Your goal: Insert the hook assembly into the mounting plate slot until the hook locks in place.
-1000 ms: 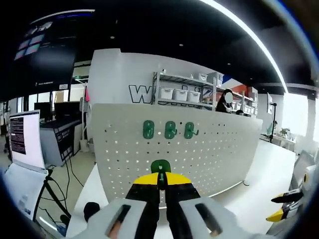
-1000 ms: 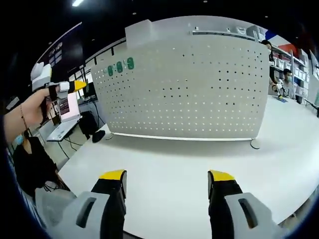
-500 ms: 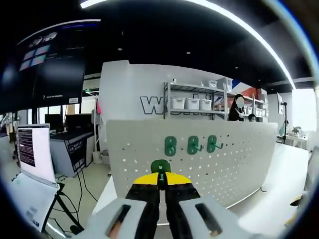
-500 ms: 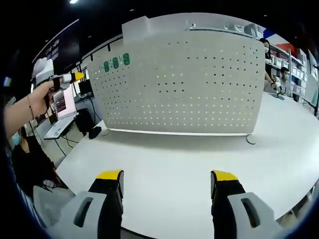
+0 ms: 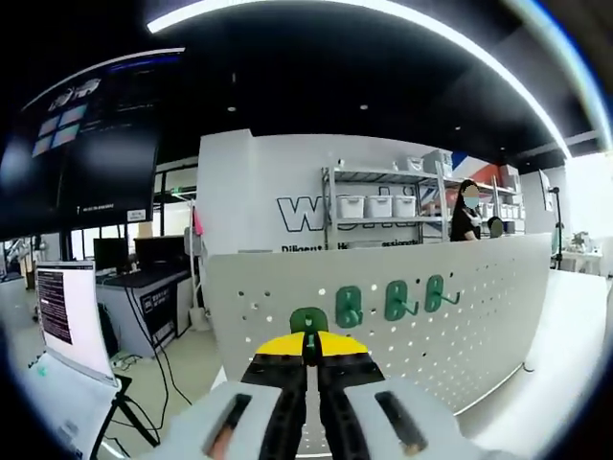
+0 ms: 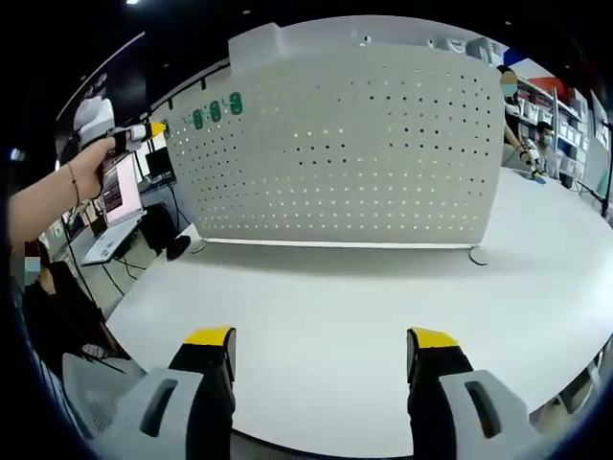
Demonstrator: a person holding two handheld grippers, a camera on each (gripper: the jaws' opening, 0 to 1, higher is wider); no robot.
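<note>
My left gripper (image 5: 308,347) is shut on a green hook (image 5: 308,320), whose rounded top sticks up above the yellow jaw tips. Ahead stands the white pegboard mounting plate (image 5: 450,316), with three green hooks (image 5: 388,300) fixed in a row near its top edge, a little right of and above the held hook. In the right gripper view the same pegboard (image 6: 364,153) stands upright on the white table (image 6: 345,335), the three green hooks (image 6: 215,111) at its upper left. My left gripper (image 6: 144,132) is held up by a hand just left of them. My right gripper (image 6: 321,347) is open above the table.
A laptop (image 5: 67,321) on a stand and desks stand at the left, with cables on the floor. Shelving with white bins (image 5: 378,205) and a person (image 5: 467,216) are behind the pegboard. The table's front edge (image 6: 316,446) lies close under my right gripper.
The left gripper view has risen and shifted left, so the three mounted hooks now sit further right. In the right gripper view the hand with the left gripper has lifted closer to the pegboard's top corner.
</note>
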